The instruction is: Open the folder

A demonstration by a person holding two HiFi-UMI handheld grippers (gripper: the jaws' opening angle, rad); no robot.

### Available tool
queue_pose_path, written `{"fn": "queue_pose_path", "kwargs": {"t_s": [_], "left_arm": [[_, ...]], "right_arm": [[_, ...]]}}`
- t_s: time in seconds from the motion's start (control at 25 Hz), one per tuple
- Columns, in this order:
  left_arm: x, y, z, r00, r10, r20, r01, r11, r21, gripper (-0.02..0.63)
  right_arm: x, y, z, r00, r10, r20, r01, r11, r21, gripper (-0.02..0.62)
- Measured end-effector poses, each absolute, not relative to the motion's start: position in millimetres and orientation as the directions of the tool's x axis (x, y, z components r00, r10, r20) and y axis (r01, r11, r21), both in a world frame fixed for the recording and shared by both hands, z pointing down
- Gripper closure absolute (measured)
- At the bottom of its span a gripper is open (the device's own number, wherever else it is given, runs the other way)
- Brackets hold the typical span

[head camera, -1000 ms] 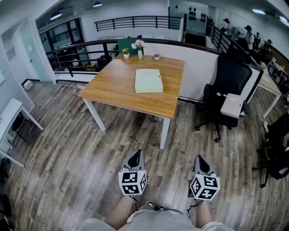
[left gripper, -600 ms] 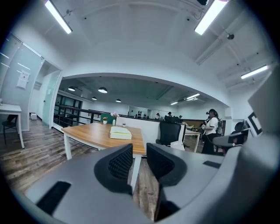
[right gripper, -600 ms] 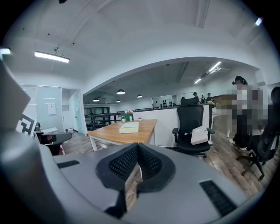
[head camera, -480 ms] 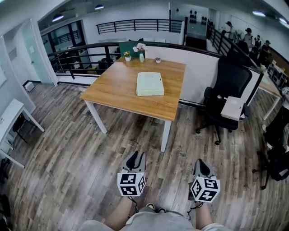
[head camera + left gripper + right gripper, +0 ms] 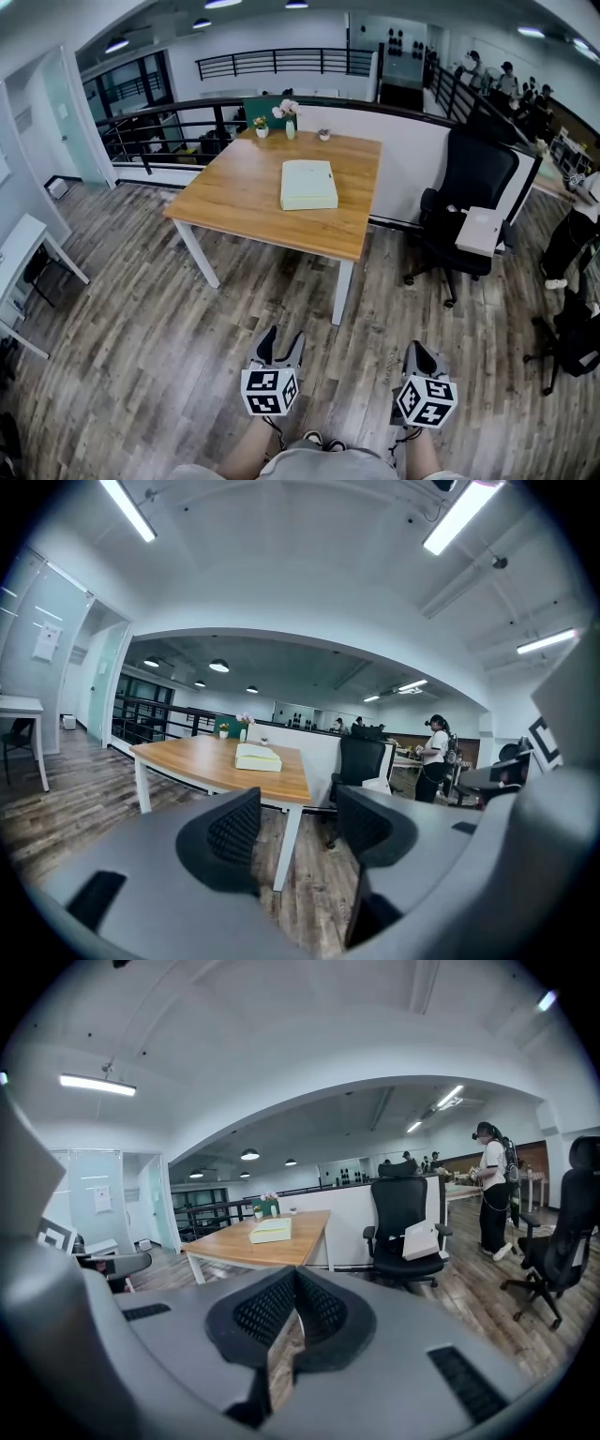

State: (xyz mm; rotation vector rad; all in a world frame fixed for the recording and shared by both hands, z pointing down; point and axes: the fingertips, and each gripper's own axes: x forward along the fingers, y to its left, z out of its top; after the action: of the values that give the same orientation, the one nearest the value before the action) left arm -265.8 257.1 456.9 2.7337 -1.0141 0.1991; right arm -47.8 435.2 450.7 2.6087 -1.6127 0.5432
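A pale yellow-green folder [image 5: 308,184] lies closed on the wooden table [image 5: 234,202], far ahead of both grippers; it also shows small in the left gripper view as the folder [image 5: 258,757] and in the right gripper view as the folder [image 5: 270,1231]. My left gripper [image 5: 280,339] hangs over the floor near the person's body, and its jaws have just been opening, with nothing between them. My right gripper [image 5: 418,350] is beside it, jaws shut and empty. The left gripper [image 5: 295,832] shows a clear gap; the right gripper [image 5: 294,1299] shows pads touching.
A black office chair [image 5: 466,202] carrying a white box [image 5: 479,231] stands right of the table. Small flower pots [image 5: 287,114] sit at the table's far edge. A white desk [image 5: 19,253] is at the left. People stand at the far right [image 5: 572,234].
The left gripper's jaws have spread apart from shut. Both grippers stay low in front of the person; the head view has shifted slightly.
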Motion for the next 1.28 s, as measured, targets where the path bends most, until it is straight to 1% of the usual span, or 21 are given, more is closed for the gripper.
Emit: {"fn": "queue_pose_path", "kwargs": {"t_s": [0.08,0.24,0.36,0.44,0.72,0.88,1.28], "left_arm": [[-266,254,459,0.754,-0.624,0.205,-0.654,-0.740,0.153,0.325],[-270,245,458,0.752,-0.631,0.193,-0.657,-0.740,0.142,0.222],[-269,238,459,0.755,-0.629,0.186,-0.654,-0.744,0.135,0.167],[-268,234,459,0.756,-0.629,0.184,-0.653,-0.745,0.134,0.152],[-273,225,467,0.753,-0.630,0.189,-0.657,-0.737,0.157,0.146],[-272,217,477,0.747,-0.631,0.208,-0.664,-0.728,0.171,0.146],[-247,172,487,0.712,-0.662,0.234,-0.701,-0.692,0.175,0.147]], "right_arm": [[-48,434,452,0.406,-0.860,0.309,-0.869,-0.468,-0.160,0.594],[-54,428,451,0.407,-0.859,0.311,-0.868,-0.469,-0.160,0.594],[-56,424,450,0.411,-0.858,0.310,-0.868,-0.472,-0.156,0.594],[-56,422,450,0.417,-0.855,0.310,-0.865,-0.477,-0.153,0.594],[-59,419,451,0.433,-0.845,0.315,-0.858,-0.493,-0.145,0.594],[-56,417,460,0.433,-0.836,0.337,-0.853,-0.501,-0.145,0.594],[-17,374,471,0.415,-0.837,0.357,-0.859,-0.489,-0.149,0.594]]}}
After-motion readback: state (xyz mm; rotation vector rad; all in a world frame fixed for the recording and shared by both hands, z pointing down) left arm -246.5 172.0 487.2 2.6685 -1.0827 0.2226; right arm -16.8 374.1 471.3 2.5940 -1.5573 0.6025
